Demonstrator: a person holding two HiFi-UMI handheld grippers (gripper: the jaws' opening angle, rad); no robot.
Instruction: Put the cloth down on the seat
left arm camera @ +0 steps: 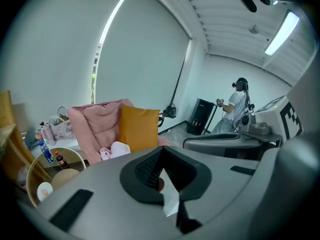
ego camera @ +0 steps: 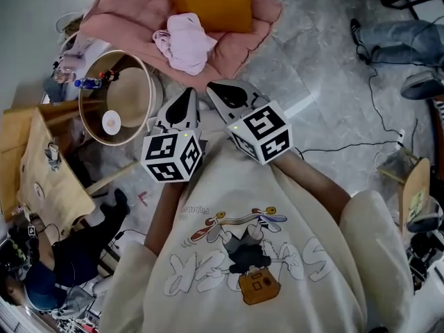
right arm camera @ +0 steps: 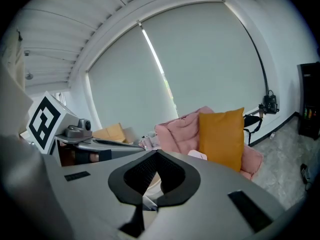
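Both tongs are shut & empty.

Head view: left tongs point(ego camera: 184, 97) and right tongs point(ego camera: 220, 92) sit side by side close to our chest, tips aimed fwd at the pink seat point(ego camera: 114, 26). The cloth point(ego camera: 182, 41) already lies bunched on that seat, just in front of the orange cushion point(ego camera: 208, 2) and apart from both tips. It's ahead & a bit left, so the left tongs are nearer, tho only slightly. It's a crumpled heap, a little wider across than deep, w/ no real long axis. A round table point(ego camera: 132, 103) stands left of the tongs, beside the seat.

Left gripper view: left tongs point(left arm camera: 164, 164) have jaws closed together, nothing btw them. The cloth point(left arm camera: 116, 150) shows beyond the tips, left of centre, low on the seat point(left arm camera: 92, 124) by the cushion point(left arm camera: 139, 129).

Right gripper view: right tongs point(right arm camera: 156, 166) likewise together, empty. Only a pale bit of cloth point(right arm camera: 199, 155) peeks past the jaw body, right of centre, beside the cushion point(right arm camera: 220, 136).

We judge the put-down looks done; any re-grab would be a reach fwd-left, left side first.
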